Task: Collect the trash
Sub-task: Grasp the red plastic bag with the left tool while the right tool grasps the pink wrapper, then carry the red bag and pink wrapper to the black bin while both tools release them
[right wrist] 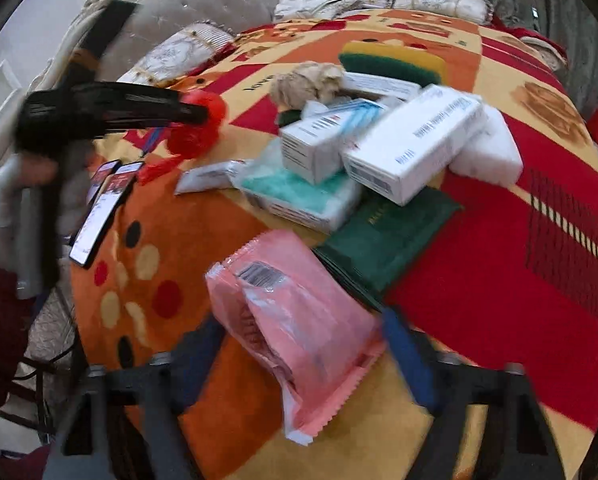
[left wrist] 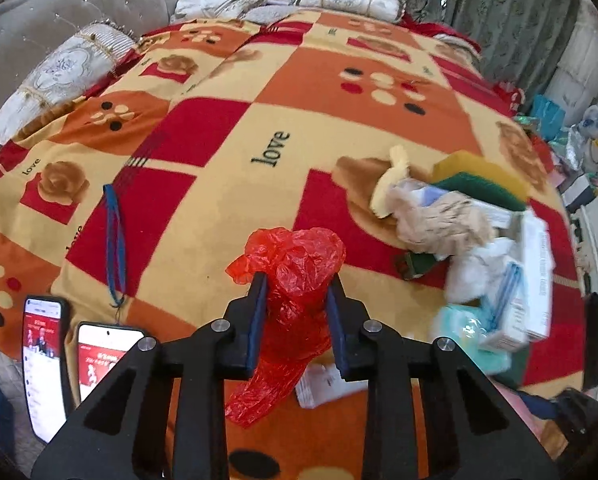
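A: Where is the red plastic bag?

B: On the bed's blanket, squeezed between the left gripper fingers, which are nearly closed on it.

A: Anything inside the bag?

B: I cannot tell. It is all scrunched up.

A: And past the bag?

B: A pile of white boxes, a sponge and crumpled paper. On the bag's other side lie two phones.

A: The right gripper?

B: It tips down over a pink packet. It's blurry, so I cannot tell if the half-open fingers touch it.
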Demonstrator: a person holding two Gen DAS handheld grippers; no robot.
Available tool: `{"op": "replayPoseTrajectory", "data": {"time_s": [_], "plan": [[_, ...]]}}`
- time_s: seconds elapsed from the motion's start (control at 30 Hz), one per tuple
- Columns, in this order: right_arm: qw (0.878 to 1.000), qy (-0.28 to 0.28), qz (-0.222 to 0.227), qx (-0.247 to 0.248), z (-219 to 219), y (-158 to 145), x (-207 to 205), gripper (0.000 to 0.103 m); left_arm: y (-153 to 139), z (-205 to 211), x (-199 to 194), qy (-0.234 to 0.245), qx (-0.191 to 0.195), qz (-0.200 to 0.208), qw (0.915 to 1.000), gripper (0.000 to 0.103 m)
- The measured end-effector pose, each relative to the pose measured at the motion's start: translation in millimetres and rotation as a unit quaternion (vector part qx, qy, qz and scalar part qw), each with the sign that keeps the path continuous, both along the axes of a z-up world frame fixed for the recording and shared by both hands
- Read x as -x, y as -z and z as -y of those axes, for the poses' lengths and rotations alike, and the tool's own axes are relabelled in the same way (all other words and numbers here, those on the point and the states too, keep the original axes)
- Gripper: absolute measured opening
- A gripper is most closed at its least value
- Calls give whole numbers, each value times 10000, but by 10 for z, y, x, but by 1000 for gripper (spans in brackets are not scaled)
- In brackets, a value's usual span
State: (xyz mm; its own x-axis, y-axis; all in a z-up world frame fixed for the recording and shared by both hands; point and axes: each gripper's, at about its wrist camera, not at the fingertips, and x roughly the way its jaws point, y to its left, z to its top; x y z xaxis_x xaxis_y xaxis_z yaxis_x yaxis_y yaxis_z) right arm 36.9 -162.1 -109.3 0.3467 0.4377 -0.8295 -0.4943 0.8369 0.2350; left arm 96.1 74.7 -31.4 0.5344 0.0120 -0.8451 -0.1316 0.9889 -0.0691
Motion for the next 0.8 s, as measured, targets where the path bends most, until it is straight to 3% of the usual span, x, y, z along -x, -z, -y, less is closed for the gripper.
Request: {"op": "replayPoseTrajectory", "data": {"time_s": [0.13,0.23,0.4,0.43,0.47,0.53,0.57,0.73,0.77,0.8], "plan": [[9994,13,161,-318,159,-168,60,26,-270,67,146,108,101,275,9995,25],[9987,-18,347,-365,224,-292,140,25,-451,201,233,278,103,471,9984,25],[9983,85,401,-412,300,-365,167,26,-561,320,308,419,181,555,9974,25],[9980,155,424,-437,324,-388,167,30,-575,326,323,422,189,571,9973,25],[9976,253,453,-461,346,-411,147,44,-589,327,339,428,199,582,9972,25],[9970,320,513,-485,346,-440,103,60,-630,335,361,449,214,604,9969,25],[9968,308,564,-485,321,-451,64,61,-653,336,370,458,217,625,9968,25],[9957,353,748,-406,157,-391,-209,61,-726,356,419,495,271,703,9959,25],[9961,350,693,-408,126,-344,-265,57,-736,365,428,505,273,710,9958,25],[9966,313,609,-465,105,-295,-307,47,-740,371,436,509,272,714,9958,25]]}}
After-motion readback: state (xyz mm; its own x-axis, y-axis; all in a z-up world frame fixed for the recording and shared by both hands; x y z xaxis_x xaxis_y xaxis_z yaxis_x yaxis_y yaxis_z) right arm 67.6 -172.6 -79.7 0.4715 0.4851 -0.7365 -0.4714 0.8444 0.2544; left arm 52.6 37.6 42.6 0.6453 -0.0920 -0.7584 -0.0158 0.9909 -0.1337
